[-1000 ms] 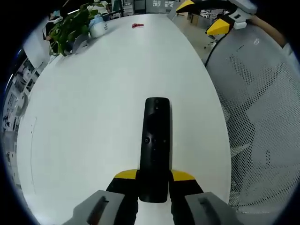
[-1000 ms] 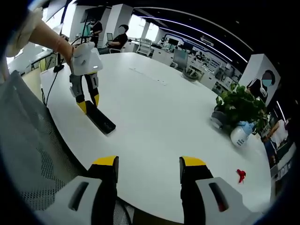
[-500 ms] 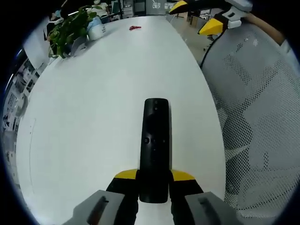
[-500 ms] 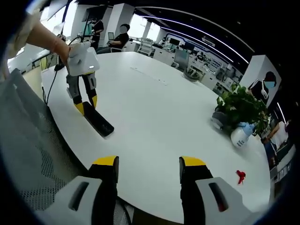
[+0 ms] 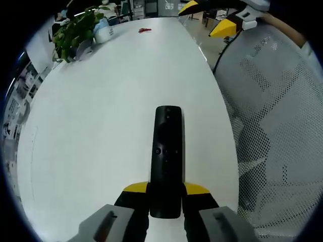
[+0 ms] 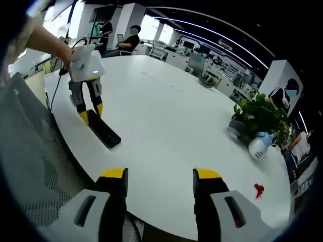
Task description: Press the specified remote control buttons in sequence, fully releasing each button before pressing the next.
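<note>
Left claw (image 5: 165, 194) clamps black remote (image 5: 167, 156) flat on white oval table (image 5: 101, 101); right claw (image 6: 159, 177) gapes, holding nothing; open-plan office.

Each hand-held gripper (image 6: 159, 176) has a grey body, black jaws tipped in yellow, and orange slot markings.

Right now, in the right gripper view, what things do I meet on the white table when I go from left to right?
Left tool gripping the black remote control → potted plant → white round object → small red object.
</note>
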`<state>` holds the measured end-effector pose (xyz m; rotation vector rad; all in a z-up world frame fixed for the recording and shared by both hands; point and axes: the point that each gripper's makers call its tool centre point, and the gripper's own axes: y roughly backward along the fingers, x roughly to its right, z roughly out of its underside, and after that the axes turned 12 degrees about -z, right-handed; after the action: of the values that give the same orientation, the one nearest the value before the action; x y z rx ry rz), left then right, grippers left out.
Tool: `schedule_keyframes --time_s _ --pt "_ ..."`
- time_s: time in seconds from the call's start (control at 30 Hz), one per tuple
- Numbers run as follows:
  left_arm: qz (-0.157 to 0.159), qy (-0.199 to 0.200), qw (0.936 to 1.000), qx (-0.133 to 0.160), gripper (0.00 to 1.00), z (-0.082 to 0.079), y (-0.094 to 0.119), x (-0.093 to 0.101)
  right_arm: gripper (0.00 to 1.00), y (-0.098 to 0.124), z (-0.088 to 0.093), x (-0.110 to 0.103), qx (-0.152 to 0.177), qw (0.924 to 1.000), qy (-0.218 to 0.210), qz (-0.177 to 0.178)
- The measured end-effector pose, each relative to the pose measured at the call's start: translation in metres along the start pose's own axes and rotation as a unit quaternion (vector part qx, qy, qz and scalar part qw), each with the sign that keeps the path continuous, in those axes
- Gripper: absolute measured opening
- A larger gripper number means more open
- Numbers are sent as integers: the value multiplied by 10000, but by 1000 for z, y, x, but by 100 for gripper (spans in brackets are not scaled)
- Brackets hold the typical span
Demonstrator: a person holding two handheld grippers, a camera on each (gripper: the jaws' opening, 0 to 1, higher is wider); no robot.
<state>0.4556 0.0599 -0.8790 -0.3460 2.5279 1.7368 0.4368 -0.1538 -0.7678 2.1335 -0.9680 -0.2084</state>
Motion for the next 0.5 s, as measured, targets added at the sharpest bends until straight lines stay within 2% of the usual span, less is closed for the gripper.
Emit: schedule_keyframes --time_s 0.5 --pt "-129 272 9994 145 24 0 5 22 52 -4 3 -10 -114 9996 84 -263"
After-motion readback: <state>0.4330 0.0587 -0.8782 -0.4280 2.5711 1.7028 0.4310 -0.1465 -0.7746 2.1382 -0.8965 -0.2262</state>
